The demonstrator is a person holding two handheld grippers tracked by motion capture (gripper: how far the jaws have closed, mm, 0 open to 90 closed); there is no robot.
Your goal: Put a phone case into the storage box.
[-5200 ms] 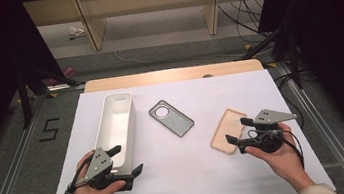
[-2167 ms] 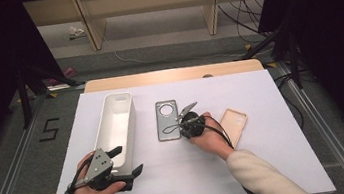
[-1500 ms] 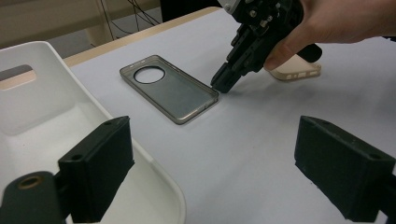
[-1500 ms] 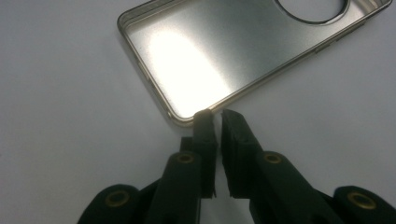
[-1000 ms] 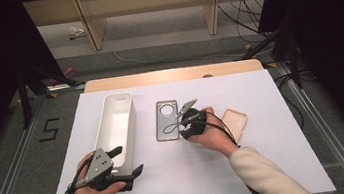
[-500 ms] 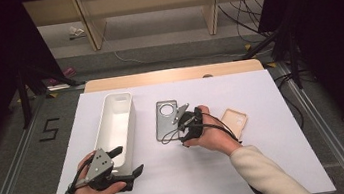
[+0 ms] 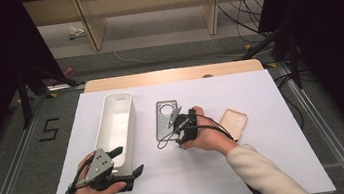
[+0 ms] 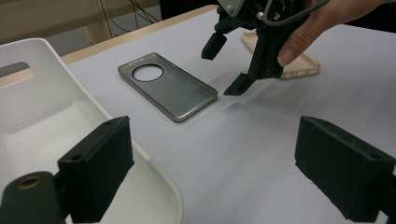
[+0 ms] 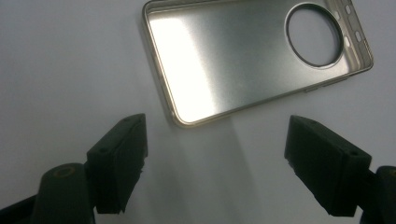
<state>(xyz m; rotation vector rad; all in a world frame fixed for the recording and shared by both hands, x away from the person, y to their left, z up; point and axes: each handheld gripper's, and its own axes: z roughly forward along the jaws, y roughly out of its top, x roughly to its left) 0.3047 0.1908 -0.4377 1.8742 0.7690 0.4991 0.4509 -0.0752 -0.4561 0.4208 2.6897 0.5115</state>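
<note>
A grey translucent phone case (image 7: 167,119) with a round camera hole lies flat in the middle of the white table. My right gripper (image 7: 174,127) hovers at its near right edge, jaws open, nothing between them. In the right gripper view the grey case (image 9: 252,56) lies just beyond the open gripper (image 9: 222,158). My left gripper (image 7: 128,162) rests open at the near end of a long white tray (image 7: 116,129). The left gripper view shows its own open gripper (image 8: 219,172), the tray (image 8: 46,116), the grey case (image 8: 168,86) and the right gripper (image 8: 226,65).
A beige phone case (image 7: 234,121) lies right of the right hand, and shows behind that hand (image 8: 299,65) in the left gripper view. A wooden strip (image 7: 172,75) borders the table's far edge. Cables and dark stands occupy the floor beyond.
My right gripper came from the front right over to the grey case, which now lies straight instead of slanted. In the last second it edged slightly left. The left gripper stayed put.
</note>
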